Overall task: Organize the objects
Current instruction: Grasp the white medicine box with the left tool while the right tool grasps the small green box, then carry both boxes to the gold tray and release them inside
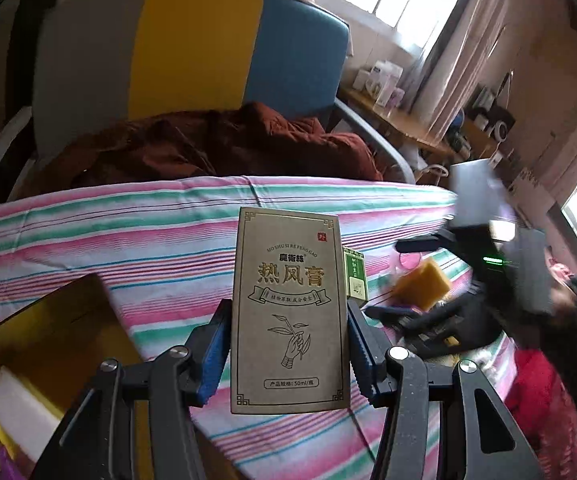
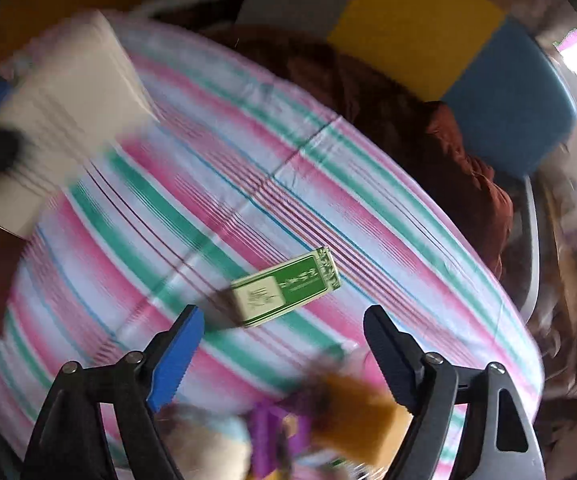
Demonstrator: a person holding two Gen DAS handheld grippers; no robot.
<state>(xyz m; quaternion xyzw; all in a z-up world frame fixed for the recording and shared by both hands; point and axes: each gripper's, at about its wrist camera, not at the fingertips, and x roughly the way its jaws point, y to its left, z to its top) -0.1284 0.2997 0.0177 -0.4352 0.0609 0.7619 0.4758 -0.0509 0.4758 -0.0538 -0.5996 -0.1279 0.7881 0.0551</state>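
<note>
Left gripper [image 1: 288, 344] is clamped on the tan carton [image 1: 288, 312], centre of the left wrist view, held upright and clear of the striped cloth [image 1: 128, 232]. Pads bite the two long side walls at about mid-height. Thin card, printed as a small bottle pack: likely light, walls will dent if squeezed harder. The grip looks square, no tilt; I'd keep it on the narrow sides where the folds stiffen it, not the broad printed face.

Right gripper [image 2: 284, 344] is spread wide with nothing between its fingers, hanging over the cloth in the lower half of the right wrist view. The green box [image 2: 286, 286] lies flat just above it, centre frame, angled on the stripes. Same handling: light, stiff enough, smooth print, take it across the short width.

Yellow sponge [image 2: 364, 412] sits bottom centre, badly blurred; probably soft, compresses, hard to drop. Purple item beside it: can't tell.
</note>
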